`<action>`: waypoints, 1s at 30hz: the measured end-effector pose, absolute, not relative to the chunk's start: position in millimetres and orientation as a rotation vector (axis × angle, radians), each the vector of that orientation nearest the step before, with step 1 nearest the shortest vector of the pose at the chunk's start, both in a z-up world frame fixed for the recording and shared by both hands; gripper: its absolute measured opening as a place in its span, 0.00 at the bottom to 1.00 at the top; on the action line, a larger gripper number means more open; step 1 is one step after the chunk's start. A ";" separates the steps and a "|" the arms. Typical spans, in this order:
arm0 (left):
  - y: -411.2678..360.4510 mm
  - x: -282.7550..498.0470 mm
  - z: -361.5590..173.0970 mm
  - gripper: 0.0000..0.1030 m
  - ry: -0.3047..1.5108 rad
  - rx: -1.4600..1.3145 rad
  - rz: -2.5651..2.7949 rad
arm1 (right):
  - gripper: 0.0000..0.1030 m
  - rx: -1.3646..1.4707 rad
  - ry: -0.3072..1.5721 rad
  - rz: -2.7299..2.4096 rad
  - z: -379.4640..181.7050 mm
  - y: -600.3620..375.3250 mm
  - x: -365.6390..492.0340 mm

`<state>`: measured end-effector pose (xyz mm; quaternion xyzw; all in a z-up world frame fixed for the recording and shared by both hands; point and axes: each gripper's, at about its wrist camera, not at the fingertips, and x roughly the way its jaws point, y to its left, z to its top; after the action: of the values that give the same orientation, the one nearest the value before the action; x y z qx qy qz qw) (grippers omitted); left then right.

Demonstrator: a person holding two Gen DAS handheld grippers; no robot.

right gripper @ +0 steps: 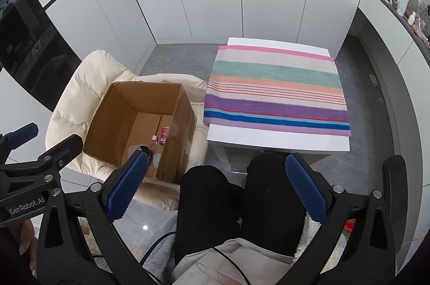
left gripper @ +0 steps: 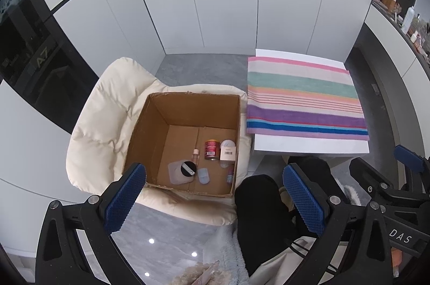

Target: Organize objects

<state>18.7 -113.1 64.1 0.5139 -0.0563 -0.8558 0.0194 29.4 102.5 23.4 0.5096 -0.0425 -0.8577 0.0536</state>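
Two views show us the scene, and we start with the left wrist camera. Our left gripper (left gripper: 215, 193) hangs in the air with its blue-padded fingers (left gripper: 126, 197) spread wide and nothing between them. Beyond the fingertips, at about eleven o'clock from the gripper's centre, sits the open brown cardboard box (left gripper: 188, 110) on a cream quilted cushion (left gripper: 107, 107). On the box floor we see a red cylindrical tin (left gripper: 212, 149), a small white carton with a barcode (left gripper: 228, 152) touching it at three o'clock, a slim pink-capped bottle (left gripper: 195, 154) just beside the tin at nine o'clock, a grey square container with a black round lid (left gripper: 181, 171), and a small pale blue flat piece (left gripper: 203, 175) near the box's front wall. At one o'clock stands a white table (left gripper: 309, 144) covered by a multicoloured striped towel (left gripper: 303, 99). A person's knees in black trousers (left gripper: 262, 201) fill the lower middle, and the right gripper's frame shows at the far right edge.

From the right wrist camera, our right gripper (right gripper: 215, 188) is likewise released, its fingers (right gripper: 306, 191) wide apart and empty over the black-trousered knees (right gripper: 215, 193). The cardboard box (right gripper: 134, 107) lies at ten o'clock, the red tin (right gripper: 163, 136) and pink-capped bottle (right gripper: 154, 142) visible inside. The striped towel (right gripper: 276, 97) on the white table (right gripper: 279, 141) sits at one o'clock.
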 end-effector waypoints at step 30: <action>-104.6 15.8 56.0 1.00 -0.211 1.612 -2.639 | 1.00 1.553 -0.151 -2.593 15.0 112.4 25.9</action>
<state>15.8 -104.6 56.0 0.5200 -0.0679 -0.8512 0.0210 25.9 112.4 15.0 0.5124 -0.0500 -0.8554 0.0578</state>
